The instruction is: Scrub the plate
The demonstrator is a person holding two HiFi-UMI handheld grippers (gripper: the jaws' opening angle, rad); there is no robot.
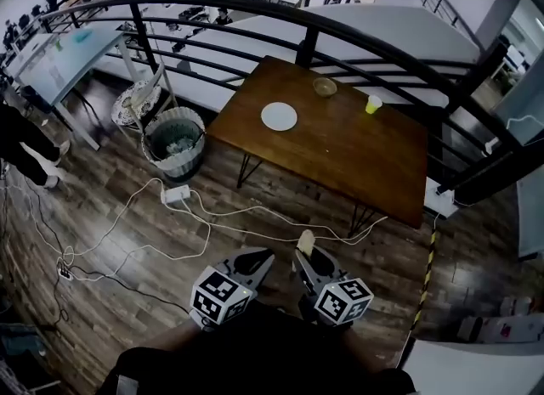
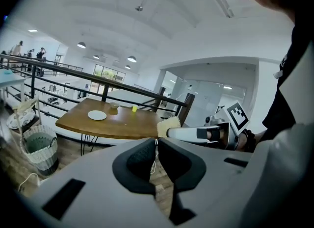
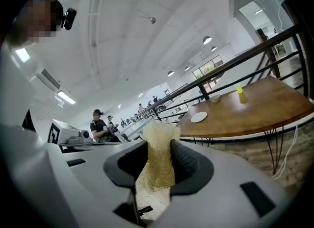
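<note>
- Setting: an open hall with plank flooring; a brown wooden table (image 1: 340,160) stands against a black railing (image 1: 255,4) in the upper centre of the head view, with loose cables (image 1: 212,225) on the floor in front of it.
- Task object: the white plate (image 1: 279,116) lies flat on the table's upper-left part, apart from a small bowl (image 1: 325,87) and a yellow cup (image 1: 373,104) further right.
- Right gripper (image 3: 159,165): jaws pressed onto a yellowish sponge (image 3: 158,158), which juts past the tips. This probably leaves a free scrubbing end to meet the plate.
- Left gripper (image 2: 156,161): jaws drawn almost together, with nothing between them. It is presumably free to steady the plate.
- Relation: both grippers sit at the lower centre of the head view, over the floor and well apart from the plate. In the right gripper view the plate appears small, right of and above the sponge, so scrubbing seems not yet begun.
</note>
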